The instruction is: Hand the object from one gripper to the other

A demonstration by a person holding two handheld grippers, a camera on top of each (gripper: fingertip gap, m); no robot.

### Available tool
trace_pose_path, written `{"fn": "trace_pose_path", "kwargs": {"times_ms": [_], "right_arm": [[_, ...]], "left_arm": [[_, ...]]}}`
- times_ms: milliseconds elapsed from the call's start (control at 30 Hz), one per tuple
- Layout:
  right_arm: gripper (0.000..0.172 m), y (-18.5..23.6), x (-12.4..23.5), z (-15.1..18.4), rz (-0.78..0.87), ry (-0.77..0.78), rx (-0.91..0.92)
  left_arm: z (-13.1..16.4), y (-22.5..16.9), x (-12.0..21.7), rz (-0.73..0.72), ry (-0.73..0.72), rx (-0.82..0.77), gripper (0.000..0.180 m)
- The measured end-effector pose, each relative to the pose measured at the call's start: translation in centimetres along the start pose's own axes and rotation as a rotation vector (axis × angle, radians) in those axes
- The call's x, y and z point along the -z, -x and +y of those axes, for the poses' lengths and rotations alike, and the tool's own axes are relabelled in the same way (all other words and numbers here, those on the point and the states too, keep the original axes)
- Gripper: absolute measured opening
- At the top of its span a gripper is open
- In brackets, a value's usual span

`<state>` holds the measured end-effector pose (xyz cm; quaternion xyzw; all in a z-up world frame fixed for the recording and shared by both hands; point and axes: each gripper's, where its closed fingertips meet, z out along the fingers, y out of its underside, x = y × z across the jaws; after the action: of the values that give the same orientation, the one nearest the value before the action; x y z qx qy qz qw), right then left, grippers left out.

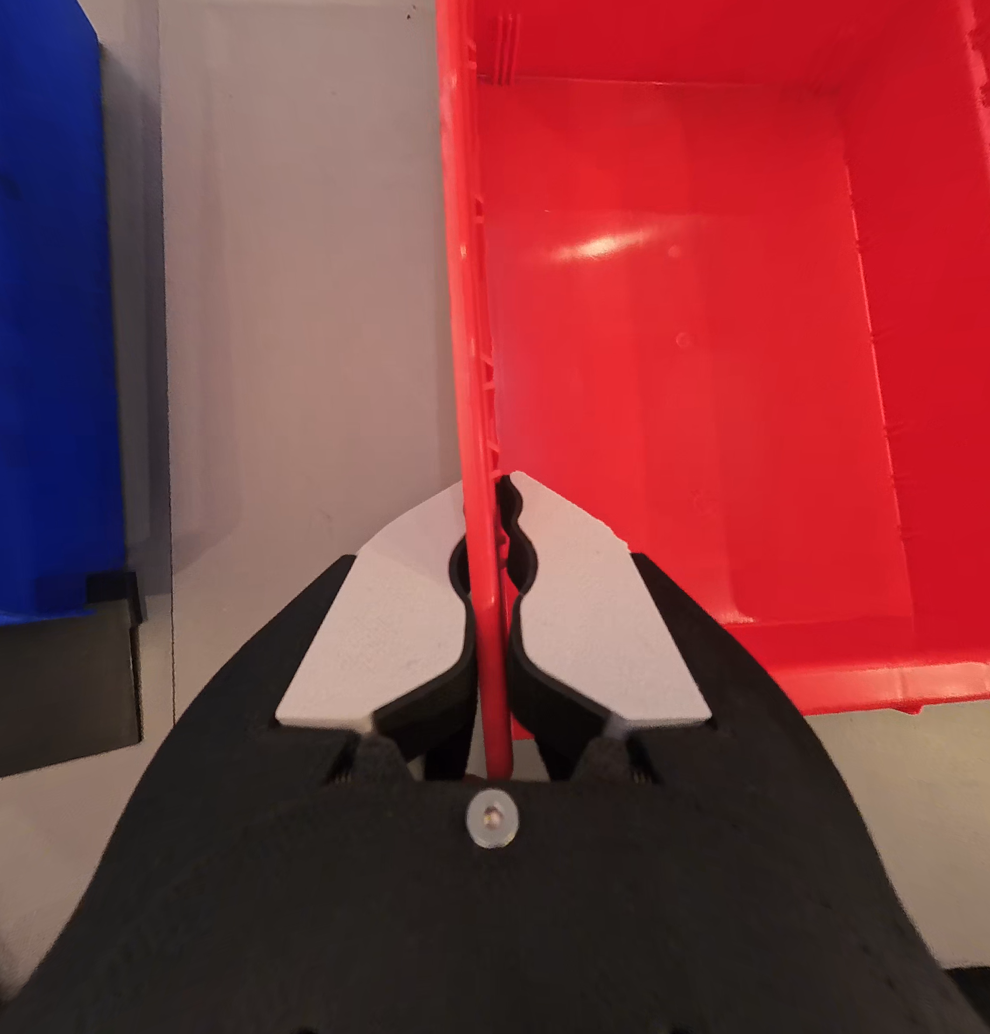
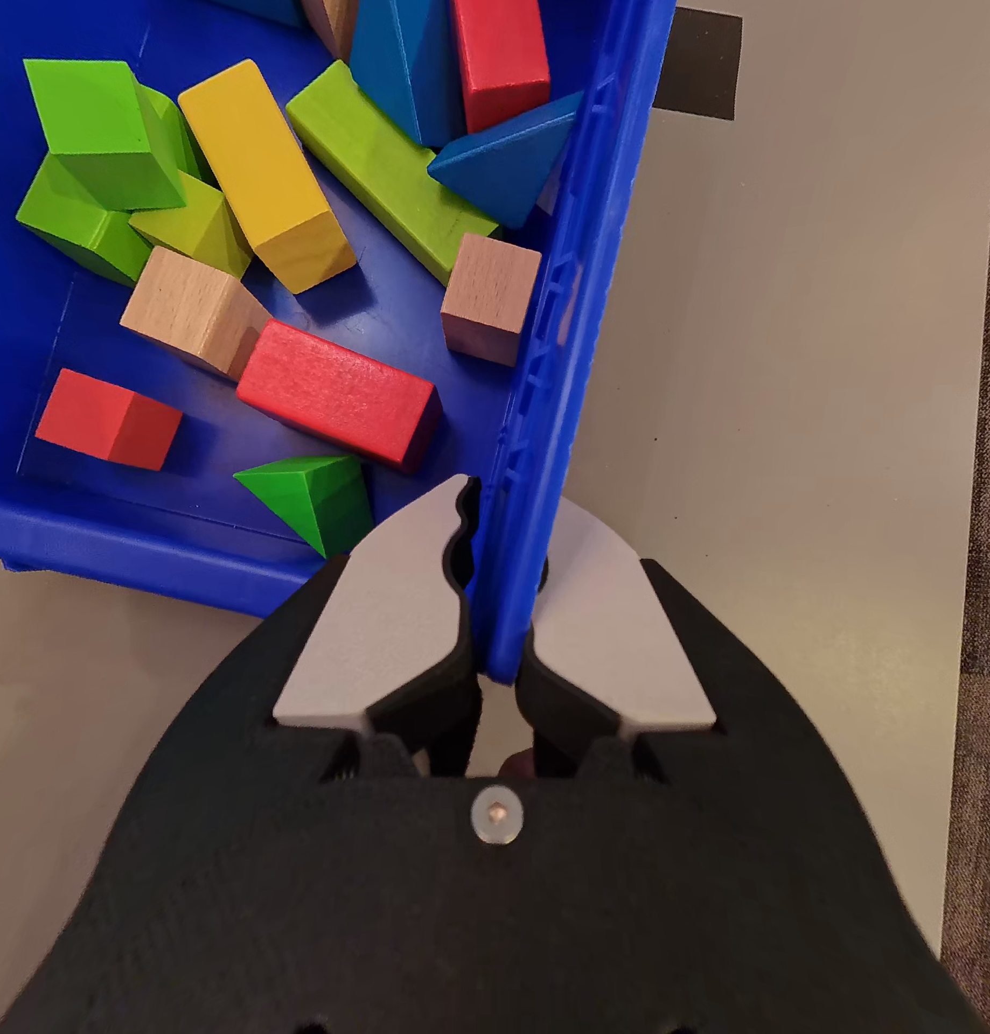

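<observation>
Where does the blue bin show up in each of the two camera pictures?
Left wrist view: the blue bin runs down the far left edge, its inside hidden.
Right wrist view: it fills the upper left, holding blocks; its side wall sits in the jaws.
Shared landmark: the pale table.

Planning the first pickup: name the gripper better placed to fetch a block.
Right. Its jaws clamp the wall of the blue bin holding the blocks; the left gripper grips the red bin, which looks empty.
</observation>
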<state>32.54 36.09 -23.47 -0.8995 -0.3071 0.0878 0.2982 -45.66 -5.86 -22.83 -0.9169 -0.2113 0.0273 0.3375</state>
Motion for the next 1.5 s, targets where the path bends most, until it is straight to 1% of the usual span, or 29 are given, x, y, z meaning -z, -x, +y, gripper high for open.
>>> {"fn": "trace_pose_path", "kwargs": {"times_ms": [33,500,1167,1333,1433,1500], "right_arm": [[0.010,0.0,0.0,0.0,0.000,0.001,0.000],[0.010,0.0,0.0,0.1,-0.006,0.012,0.000],[0.009,-0.1,-0.1,0.1,-0.012,0.019,0.003],[0.009,-0.1,-0.1,0.3,-0.020,0.035,0.018],[0.007,-0.1,-0.1,1.0,-0.019,0.083,0.058],[0.006,-0.1,-0.1,1.2,-0.029,0.089,0.068]], "left_arm": [[0.1,-0.1,0.1,0.000,0.002,-0.002,0.005],[1.4,-1.7,0.9,0.030,0.008,-0.040,0.005],[1.4,-1.9,0.9,0.059,0.013,-0.058,0.005],[1.4,-2.1,0.9,0.086,0.022,-0.093,0.005],[1.6,-2.3,1.0,0.116,0.034,-0.121,0.006],[1.7,-2.3,1.0,0.128,0.043,-0.144,0.006]]}}
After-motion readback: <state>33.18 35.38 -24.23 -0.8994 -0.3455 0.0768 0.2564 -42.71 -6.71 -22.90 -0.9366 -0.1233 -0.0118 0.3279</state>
